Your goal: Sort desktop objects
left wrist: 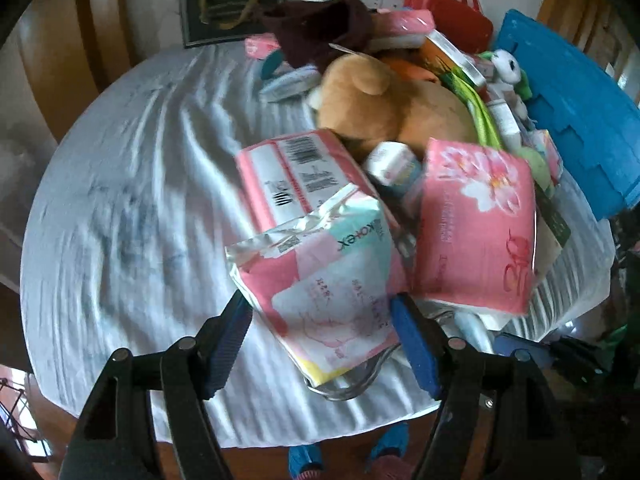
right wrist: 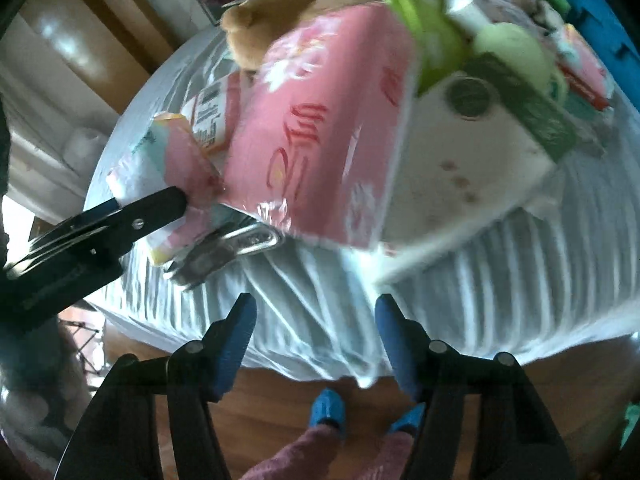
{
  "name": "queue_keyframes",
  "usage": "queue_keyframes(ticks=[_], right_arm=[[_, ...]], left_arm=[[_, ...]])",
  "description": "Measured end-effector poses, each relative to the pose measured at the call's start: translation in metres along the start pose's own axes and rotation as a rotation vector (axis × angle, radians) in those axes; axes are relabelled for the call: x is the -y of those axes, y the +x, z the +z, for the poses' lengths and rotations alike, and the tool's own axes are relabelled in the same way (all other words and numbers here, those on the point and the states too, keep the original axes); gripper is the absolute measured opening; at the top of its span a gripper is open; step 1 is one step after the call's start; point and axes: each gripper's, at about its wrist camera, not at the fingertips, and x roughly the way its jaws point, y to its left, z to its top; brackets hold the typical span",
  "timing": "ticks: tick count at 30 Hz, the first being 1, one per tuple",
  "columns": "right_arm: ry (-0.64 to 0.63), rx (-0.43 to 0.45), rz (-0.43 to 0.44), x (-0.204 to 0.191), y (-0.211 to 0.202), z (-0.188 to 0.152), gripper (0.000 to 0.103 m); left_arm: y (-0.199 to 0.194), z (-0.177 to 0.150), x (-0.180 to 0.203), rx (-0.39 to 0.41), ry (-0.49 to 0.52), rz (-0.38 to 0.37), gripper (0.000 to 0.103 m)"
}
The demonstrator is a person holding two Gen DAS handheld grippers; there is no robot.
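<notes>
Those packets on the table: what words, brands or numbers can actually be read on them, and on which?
"Kotex", upside down, on the pad pack between the left gripper jaws.
Red cursive on the pink tissue pack: not legible.
Barcodes and small print on the other pink pack: too small.
White box: round emblem, blurred.

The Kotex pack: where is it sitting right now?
In the left wrist view the Kotex pack lies at the near edge of the pile, between the left gripper fingers, over a barcoded pink pack and left of the flowered pink tissue pack.
</notes>
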Motion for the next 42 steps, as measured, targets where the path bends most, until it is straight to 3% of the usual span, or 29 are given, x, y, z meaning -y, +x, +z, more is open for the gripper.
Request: queue_keyframes(ticks=[5,12,17,23,27,31,39,42], right_arm=[[-0.013,0.013,-0.012,-0.018,0.012,0.013,0.063],[-0.043,0.032,-0.069,-0.041,0.014,0.028,0.063],[-0.013,0.051,-0.142,-0.035,-0.001,0.019,0.063],[-0.013,0.063,-0.137,-0.028,-0.024,0.014,0.072],[-0.065,0.053,-0.124,-0.018,-0.026,0.013,0.072],[-0.095,0.047,-0.097,-0.018,-0.026,0.014,0.072],[-0.092,0.046,-0.056,-0.013,-0.028,0.019,0.072],[-0.083,0.048,-0.057,-0.015,-0.027,0.023,0.073]], left_arm=[[-0.006,-0.002,-0.044,0.027,-0.009,0.134,0.067],[-0.021,0.004,-0.109,0.038,-0.118,0.186,0.067],[-0.029,-0.012,-0.129,0.000,-0.141,0.187,0.067],[-0.033,-0.040,-0.092,-0.036,-0.099,0.078,0.067],[-0.021,-0.048,-0.052,-0.074,-0.012,0.030,0.067],[-0.001,-0.042,-0.022,-0.101,0.083,0.022,0.067],[0.051,-0.030,-0.001,-0.182,0.148,0.024,0.066],[0.048,-0.028,-0.010,-0.128,0.084,0.072,0.053]])
